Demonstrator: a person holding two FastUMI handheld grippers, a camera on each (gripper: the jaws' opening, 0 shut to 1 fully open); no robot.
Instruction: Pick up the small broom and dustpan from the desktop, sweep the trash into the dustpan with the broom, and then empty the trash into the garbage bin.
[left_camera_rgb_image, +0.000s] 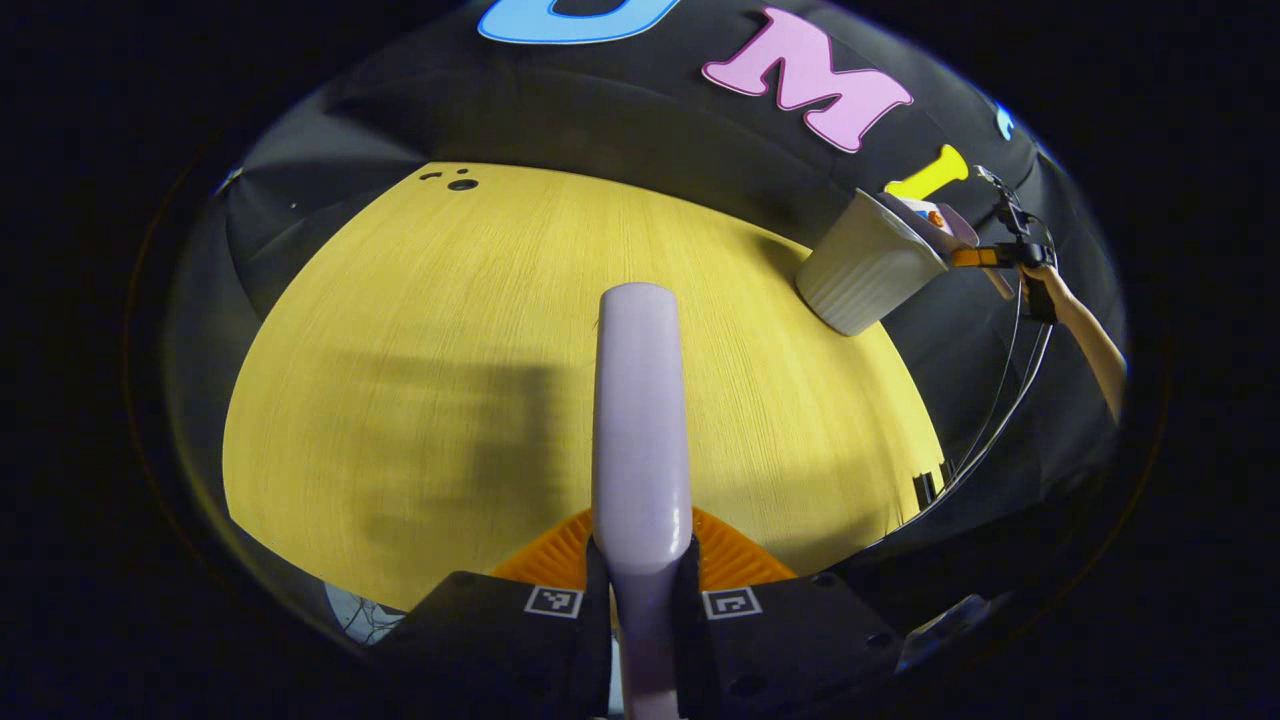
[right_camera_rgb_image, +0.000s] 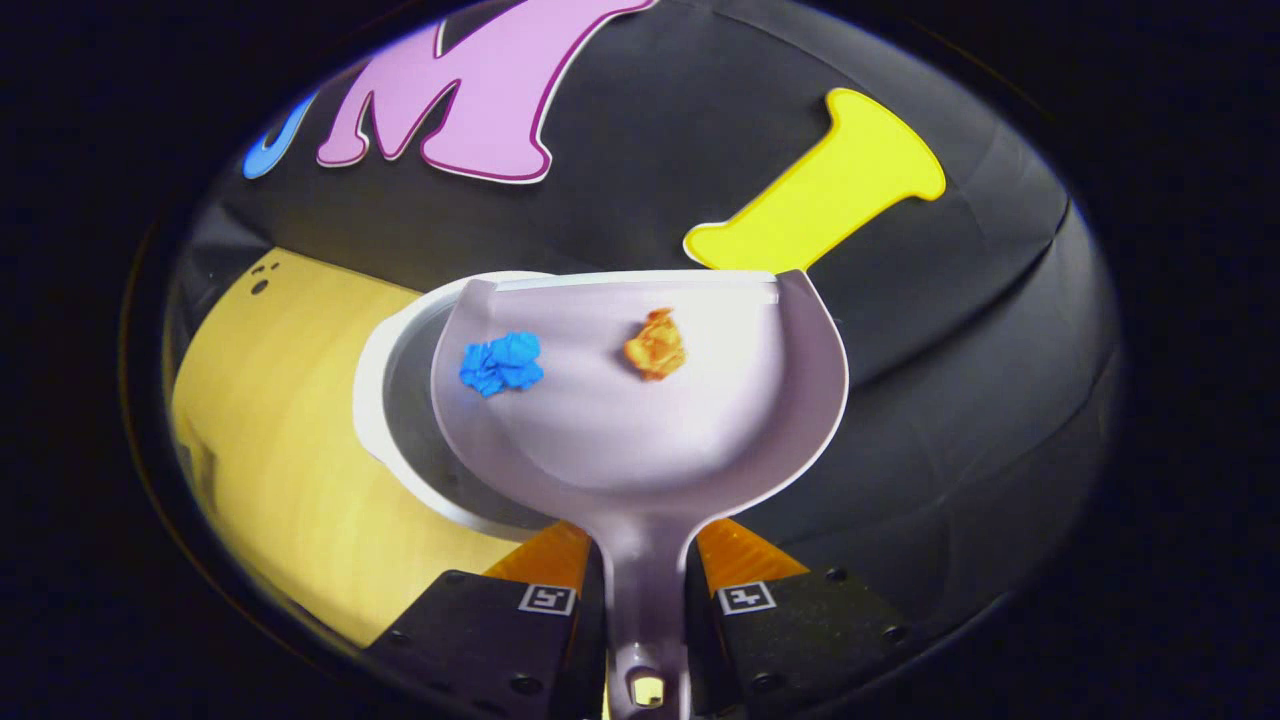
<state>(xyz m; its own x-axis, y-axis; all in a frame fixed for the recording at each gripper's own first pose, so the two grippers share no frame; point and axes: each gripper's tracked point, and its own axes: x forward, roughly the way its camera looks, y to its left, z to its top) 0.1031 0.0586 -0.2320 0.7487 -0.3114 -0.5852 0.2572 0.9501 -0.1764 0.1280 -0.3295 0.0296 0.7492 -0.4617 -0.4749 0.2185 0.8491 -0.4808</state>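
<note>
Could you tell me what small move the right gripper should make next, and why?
Probably tip the dustpan forward, so its front edge drops. The right gripper holds it by the handle above the garbage bin, and the blue scrap and orange scrap lie in the pan.

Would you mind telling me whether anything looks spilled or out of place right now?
Nothing stands out. The blue scrap and orange scrap lie inside the dustpan, held over the upright bin; none lies on the desktop.

Dustpan (right_camera_rgb_image: 640, 420) over bin (right_camera_rgb_image: 395, 400) — trash (right_camera_rgb_image: 502, 362) inside
</note>
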